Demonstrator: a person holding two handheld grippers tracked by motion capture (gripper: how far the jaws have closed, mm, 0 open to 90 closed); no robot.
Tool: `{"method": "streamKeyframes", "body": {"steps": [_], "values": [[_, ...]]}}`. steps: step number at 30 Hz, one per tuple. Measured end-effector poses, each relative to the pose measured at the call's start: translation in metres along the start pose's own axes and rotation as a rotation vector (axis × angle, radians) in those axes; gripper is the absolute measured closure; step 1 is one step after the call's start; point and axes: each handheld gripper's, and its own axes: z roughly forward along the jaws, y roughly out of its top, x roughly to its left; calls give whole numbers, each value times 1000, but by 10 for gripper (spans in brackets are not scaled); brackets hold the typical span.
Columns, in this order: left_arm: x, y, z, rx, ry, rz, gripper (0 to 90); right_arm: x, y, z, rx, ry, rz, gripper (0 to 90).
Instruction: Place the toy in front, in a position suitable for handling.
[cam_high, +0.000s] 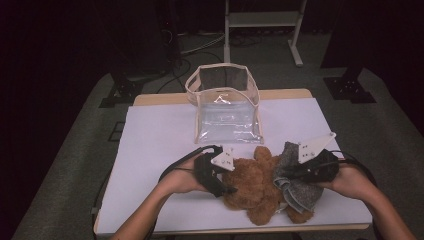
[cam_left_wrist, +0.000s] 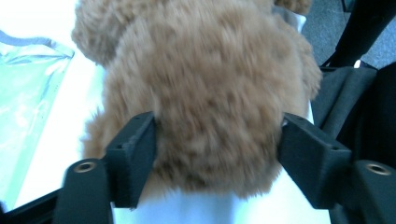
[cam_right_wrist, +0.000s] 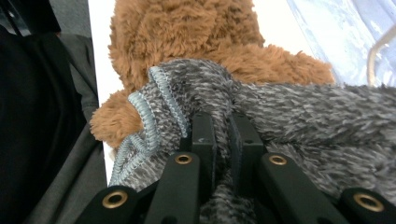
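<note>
I have a brown teddy bear (cam_high: 252, 187) lying on the white table (cam_high: 155, 145) at its near edge, between my two hands. My left gripper (cam_high: 223, 183) is at the bear's left side with its jaws spread around a rounded furry part; in the left gripper view the fur (cam_left_wrist: 210, 107) bulges between the two black jaws and brushes both, but the picture is blurred and I cannot tell whether the pads actually press on it. Which part of the bear this is, head or body, I also cannot make out from so close.

My right gripper (cam_high: 289, 175) is at the bear's right side, its jaws nearly together, pinching a fold of a grey knitted garment (cam_right_wrist: 299, 116) that is draped over the bear. The garment's ribbed pale edge (cam_right_wrist: 154, 116) runs just to the left of the jaws in the right gripper view. The garment hides much of the bear's right half, and my right hand (cam_high: 352, 182) covers part of the garment.

Farther away, just beyond the bear, a clear plastic bag (cam_high: 225, 107) with a beige rim stands open on the table. The room around the table is dark.
</note>
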Motion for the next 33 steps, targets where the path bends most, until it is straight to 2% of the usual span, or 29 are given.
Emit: {"method": "streamKeyframes", "body": {"steps": [2, 5, 8, 9, 14, 16, 19, 21, 24, 26, 29, 31, 33], "values": [[0, -5, 1, 4, 8, -13, 284, 0, 0, -2, 7, -8, 0, 818], [2, -9, 7, -2, 9, -31, 363, 0, 3, -2, 14, -17, -2, 816], [4, -7, 16, 5, 1, -25, 387, 6, 17, 0, 25, -34, -41, 814], [5, -6, 18, -5, -3, -27, 390, 8, 23, 2, 21, -33, -51, 814], [6, 1, 26, -27, -5, -34, 396, 17, 52, 26, 19, 8, -126, 814], [6, 2, 30, -16, 0, -25, 391, 21, 59, 36, 11, 23, -151, 814], [8, -2, 26, -26, 3, -35, 370, 20, 56, 39, 23, 22, -147, 815], [7, -7, 21, -39, 8, -40, 355, 17, 46, 35, 64, 2, -133, 815], [4, -13, 18, -43, 13, -35, 352, 13, 30, 25, 63, 4, -92, 816], [4, -19, 17, -57, 16, -47, 346, 13, 26, 20, 58, -7, -83, 816], [3, -25, 22, -61, 29, -52, 371, 13, 27, 19, 59, -16, -86, 815], [4, -24, 25, -70, 34, -64, 394, 15, 34, 22, 62, -28, -99, 814], [5, -22, 26, -74, 33, -58, 399, 18, 44, 24, 48, -24, -122, 814]]}}
